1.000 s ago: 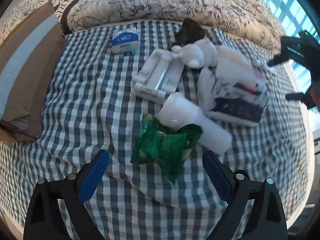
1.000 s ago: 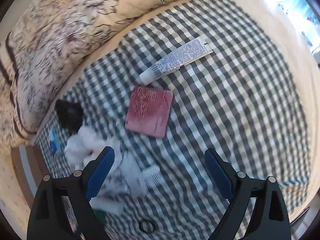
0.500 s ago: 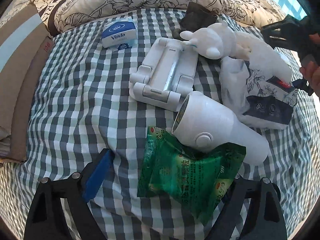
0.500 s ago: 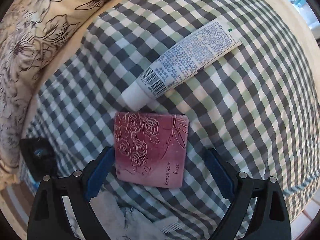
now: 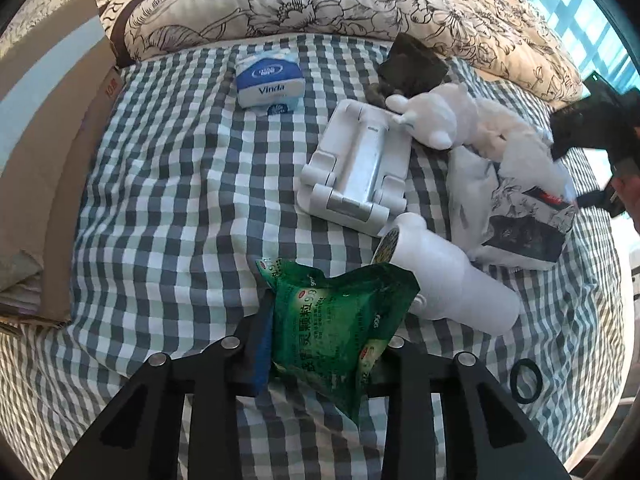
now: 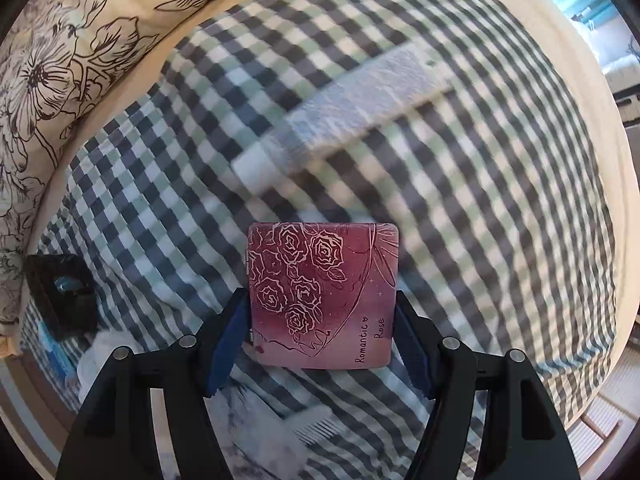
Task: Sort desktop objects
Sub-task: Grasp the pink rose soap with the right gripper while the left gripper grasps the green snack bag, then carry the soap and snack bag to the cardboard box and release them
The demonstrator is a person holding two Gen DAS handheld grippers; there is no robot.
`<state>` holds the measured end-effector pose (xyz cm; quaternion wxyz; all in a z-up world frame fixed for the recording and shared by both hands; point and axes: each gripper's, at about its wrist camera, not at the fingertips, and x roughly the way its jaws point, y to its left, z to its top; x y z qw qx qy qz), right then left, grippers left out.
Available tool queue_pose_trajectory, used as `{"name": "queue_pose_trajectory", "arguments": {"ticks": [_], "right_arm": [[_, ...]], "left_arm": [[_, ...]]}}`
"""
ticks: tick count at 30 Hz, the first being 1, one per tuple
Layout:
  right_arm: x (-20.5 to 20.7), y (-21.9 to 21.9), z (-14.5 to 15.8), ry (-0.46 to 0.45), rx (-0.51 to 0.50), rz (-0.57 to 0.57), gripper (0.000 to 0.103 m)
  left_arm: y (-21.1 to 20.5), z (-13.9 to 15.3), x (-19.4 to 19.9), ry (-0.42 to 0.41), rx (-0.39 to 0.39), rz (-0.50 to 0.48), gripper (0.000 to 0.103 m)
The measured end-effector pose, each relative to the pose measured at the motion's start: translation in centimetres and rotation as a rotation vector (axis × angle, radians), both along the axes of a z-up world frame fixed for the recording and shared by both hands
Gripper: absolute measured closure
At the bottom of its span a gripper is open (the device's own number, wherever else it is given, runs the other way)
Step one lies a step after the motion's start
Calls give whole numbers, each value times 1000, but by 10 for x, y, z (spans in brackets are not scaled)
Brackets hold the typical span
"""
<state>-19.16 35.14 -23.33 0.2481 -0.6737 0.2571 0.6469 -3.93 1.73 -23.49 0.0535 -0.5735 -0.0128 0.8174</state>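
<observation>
The crinkled green plastic sachet (image 5: 340,320) is clamped in the jaws of your left gripper (image 5: 324,340), above the checked bed sheet (image 5: 168,208), beside the white plastic bottle (image 5: 452,276). Your right gripper (image 6: 320,332) grips the square pink rose-printed case (image 6: 322,294).

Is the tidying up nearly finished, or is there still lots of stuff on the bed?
Nothing looks sorted yet. In hand: the left gripper pinches the green packet, the right gripper grips the pink rose case. Left: tissue pack, white stand, white bottle, plush bear, tube.
</observation>
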Motion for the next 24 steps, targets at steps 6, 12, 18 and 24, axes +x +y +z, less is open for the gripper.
{"name": "queue_pose_trajectory", "arguments": {"ticks": [6,12,18,24], "right_arm": [[39,11,18,16,-26,-41,34],[72,8,55,63,-66,76,34],[81,-14,120,169,-97,152,34],[50,-86,178,271,-133,302,34]], "left_arm": [[1,24,0,47,18,11,73],[4,66,-4,92,48,38,73],[-21,133,-8,161,112,130,73],[-69,183,-11,226,60,185,73]]}}
